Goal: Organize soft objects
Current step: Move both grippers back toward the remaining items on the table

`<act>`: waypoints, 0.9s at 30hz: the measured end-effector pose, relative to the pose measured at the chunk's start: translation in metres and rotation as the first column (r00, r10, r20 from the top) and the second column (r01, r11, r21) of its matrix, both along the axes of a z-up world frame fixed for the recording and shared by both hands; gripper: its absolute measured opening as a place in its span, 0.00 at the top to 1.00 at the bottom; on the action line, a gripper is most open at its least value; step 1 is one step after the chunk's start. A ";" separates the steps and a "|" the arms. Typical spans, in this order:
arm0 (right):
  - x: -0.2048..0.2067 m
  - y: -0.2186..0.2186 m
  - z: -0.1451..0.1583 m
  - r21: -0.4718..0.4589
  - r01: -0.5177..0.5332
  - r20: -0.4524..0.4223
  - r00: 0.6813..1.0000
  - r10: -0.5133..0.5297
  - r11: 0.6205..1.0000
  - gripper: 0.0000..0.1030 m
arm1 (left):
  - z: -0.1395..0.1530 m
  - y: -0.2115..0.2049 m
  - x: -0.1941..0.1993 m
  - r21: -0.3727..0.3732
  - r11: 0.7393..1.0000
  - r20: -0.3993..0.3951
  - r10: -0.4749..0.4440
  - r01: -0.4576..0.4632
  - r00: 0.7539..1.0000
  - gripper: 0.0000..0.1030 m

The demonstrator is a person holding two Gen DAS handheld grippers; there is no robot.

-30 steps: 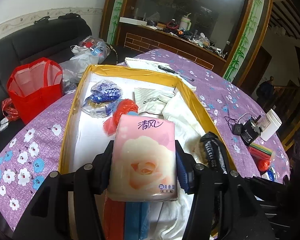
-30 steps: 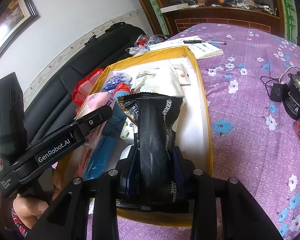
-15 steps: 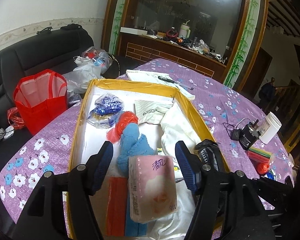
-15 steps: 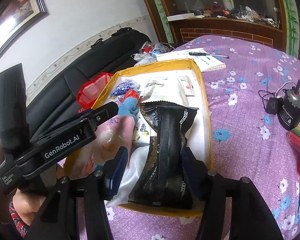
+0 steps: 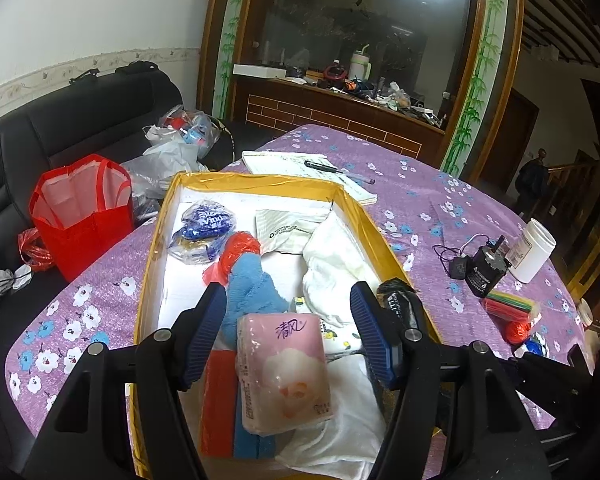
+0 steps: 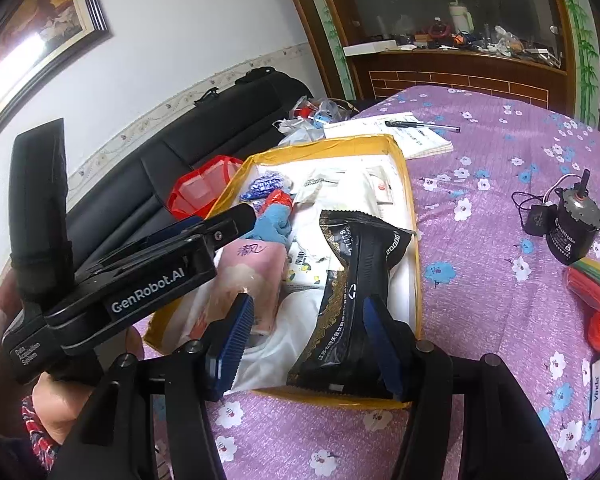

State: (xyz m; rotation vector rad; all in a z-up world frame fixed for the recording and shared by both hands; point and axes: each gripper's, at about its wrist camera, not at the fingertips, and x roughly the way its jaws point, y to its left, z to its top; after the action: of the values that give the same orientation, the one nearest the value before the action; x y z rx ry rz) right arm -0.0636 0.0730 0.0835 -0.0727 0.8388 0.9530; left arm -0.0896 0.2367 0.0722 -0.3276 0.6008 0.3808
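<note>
We look down along each gripper's fingers from close above the table; both views share the yellow-rimmed box [image 5: 384, 236] [image 6: 414, 216].

One yellow-rimmed box [image 5: 384, 240] sits on the desk [image 5: 440, 200]. It holds one pink tissue pack [image 5: 284, 372], one black foil pouch [image 6: 356, 292], one blue cloth [image 5: 252, 292], one blue Vinda pack [image 5: 206, 222] and one white cloth [image 5: 336, 256]. Far beyond it lie one notebook [image 5: 284, 160] and one pen [image 5: 320, 166]. One red bag [image 5: 84, 208] stands left.
</note>
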 end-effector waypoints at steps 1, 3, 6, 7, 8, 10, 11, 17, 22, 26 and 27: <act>-0.001 -0.001 0.001 0.003 -0.001 0.002 1.000 0.001 1.000 0.43 | 0.001 -0.001 0.000 0.002 1.000 0.001 -0.001 0.001 1.000 0.38; -0.003 -0.004 0.004 0.011 -0.003 0.007 1.000 0.003 1.000 0.43 | 0.003 -0.004 0.000 0.006 1.000 0.002 -0.005 0.005 1.000 0.38; -0.004 -0.012 0.008 0.025 0.001 0.010 1.000 -0.001 1.000 0.43 | 0.006 -0.010 0.000 0.012 1.000 0.003 -0.015 0.015 1.000 0.38; -0.004 -0.015 0.009 0.031 0.004 0.009 1.000 -0.005 1.000 0.43 | 0.007 -0.012 0.000 0.015 1.000 0.004 -0.018 0.018 1.000 0.38; -0.004 -0.018 0.009 0.035 0.008 0.007 1.000 -0.009 0.999 0.43 | 0.008 -0.015 0.001 0.019 1.000 0.004 -0.023 0.023 1.000 0.38; -0.002 -0.026 0.010 0.044 0.021 0.004 1.000 -0.021 0.999 0.43 | 0.008 -0.019 0.002 0.021 0.999 0.001 -0.031 0.031 1.000 0.38; -0.001 -0.030 0.011 0.049 0.028 0.001 1.000 -0.028 0.998 0.43 | 0.008 -0.021 0.003 0.022 0.999 -0.001 -0.037 0.037 0.999 0.38; 0.012 -0.061 0.017 0.089 0.080 -0.022 0.997 -0.078 0.993 0.43 | 0.010 -0.038 0.009 0.039 0.997 -0.015 -0.073 0.074 0.997 0.38; 0.031 -0.097 0.024 0.101 0.140 -0.040 0.990 -0.137 0.985 0.43 | 0.013 -0.059 0.017 0.052 0.991 -0.026 -0.123 0.125 0.992 0.38; 0.051 -0.130 0.028 0.077 0.207 -0.037 0.978 -0.204 0.975 0.43 | 0.013 -0.081 0.024 0.060 0.983 -0.034 -0.173 0.175 0.984 0.38; 0.057 -0.140 0.029 0.072 0.232 -0.031 0.973 -0.230 0.970 0.43 | 0.012 -0.088 0.027 0.058 0.979 -0.041 -0.194 0.196 0.980 0.38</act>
State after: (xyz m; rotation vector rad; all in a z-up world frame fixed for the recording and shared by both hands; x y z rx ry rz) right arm -0.0065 -0.0671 0.1124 0.0992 0.8116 0.7657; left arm -0.0622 0.1489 0.0838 -0.2005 0.6482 0.2164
